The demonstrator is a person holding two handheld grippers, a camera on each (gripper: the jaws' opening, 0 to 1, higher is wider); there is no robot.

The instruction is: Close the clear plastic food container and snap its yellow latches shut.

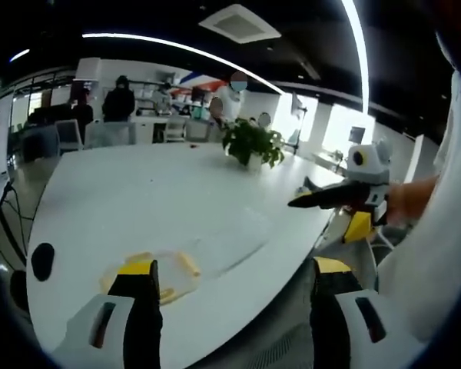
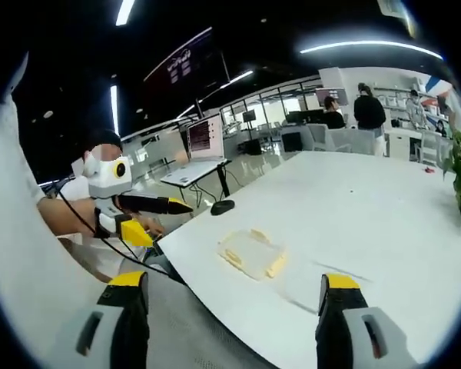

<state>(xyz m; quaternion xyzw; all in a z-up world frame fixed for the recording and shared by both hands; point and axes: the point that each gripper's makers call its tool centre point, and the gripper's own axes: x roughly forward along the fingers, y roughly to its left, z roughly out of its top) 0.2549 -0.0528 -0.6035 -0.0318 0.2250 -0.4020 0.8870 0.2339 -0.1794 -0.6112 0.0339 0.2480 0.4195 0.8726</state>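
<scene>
We are holding left tongs [image 1: 234, 288] and right tongs [image 2: 234, 300] wide apart, empty, off surface [image 2: 353, 207] edge, ready for clear yellow-latched container [image 2: 252, 254].

Wide white tabletop [image 1: 138, 200] stretching away, bare across most of its surface. Leafy potted plant [image 1: 252, 144] standing toward the far side, green edge of it also caught at the right of the right gripper view. Black computer mouse [image 1: 42, 260] lying near the tabletop's near left edge; same mouse [image 2: 222, 207] sitting close to the corner in the right gripper view. Laptop [image 2: 205, 137] open on a smaller desk beyond that corner. Grey office chairs [image 1: 111, 134] drawn up along the far edge. Several people [image 1: 120, 98] standing in the background. Long strip lights [image 1: 184, 50] glowing across a dark ceiling, square vent [image 1: 239, 22] between them.
</scene>
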